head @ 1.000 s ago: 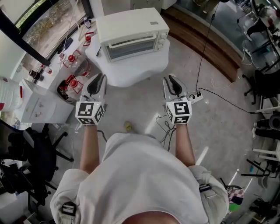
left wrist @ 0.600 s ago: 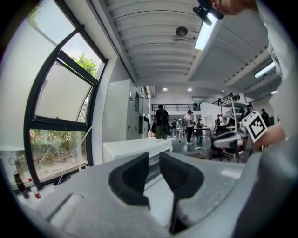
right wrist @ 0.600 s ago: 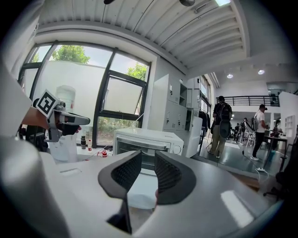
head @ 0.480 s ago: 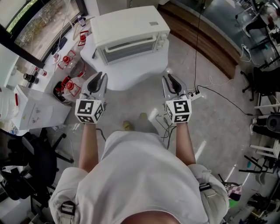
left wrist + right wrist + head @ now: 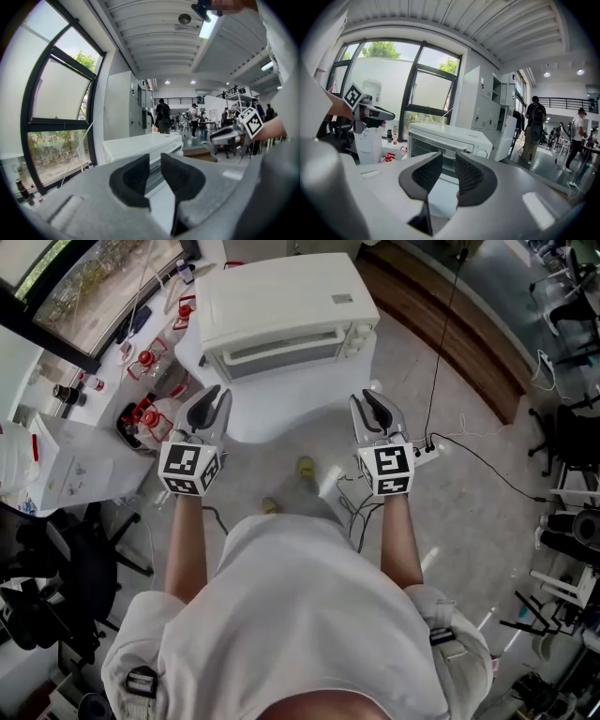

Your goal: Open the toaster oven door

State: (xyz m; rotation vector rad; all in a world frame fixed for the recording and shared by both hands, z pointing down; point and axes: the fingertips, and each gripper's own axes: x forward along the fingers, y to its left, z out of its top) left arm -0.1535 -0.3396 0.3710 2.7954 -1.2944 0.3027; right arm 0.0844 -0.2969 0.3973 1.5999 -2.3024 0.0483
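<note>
One toaster oven (image 5: pixel 281 296): white, standing on the pale worktop (image 5: pixel 309 404) straight ahead of you, with its front turned towards you
The oven door (image 5: pixel 281 352): shut, a glass panel with a handle bar (image 5: pixel 281 337) along its top edge; the knobs (image 5: pixel 360 334) sit just to its right
Your left hand-held gripper (image 5: pixel 208 395): held in the air at the worktop's near left edge, short of the oven and touching neither; its jaws stand a little apart with nothing between them, and its own view looks through that gap at the oven
Your right hand-held gripper (image 5: pixel 371 399): held about level with the left one, at the worktop's near right edge, clear of the oven; its jaws are parted by a narrow gap and empty, and in its own view the door shows through the gap
Between your two hands: they are well apart, with the worktop's near edge between them
Left of the worktop: red-capped bottles (image 5: pixel 145 413) are clustered beside a white cabinet (image 5: pixel 84 465), below the window (image 5: pixel 84 287)
Floor to your right: a power strip (image 5: pixel 427 451) lies just beside the right gripper and cables (image 5: pixel 487 460) trail away from it; a wooden step (image 5: pixel 441 334) runs along the far side
Background: people (image 5: pixel 533 126) stand well off in the hall, seen in both gripper views
</note>
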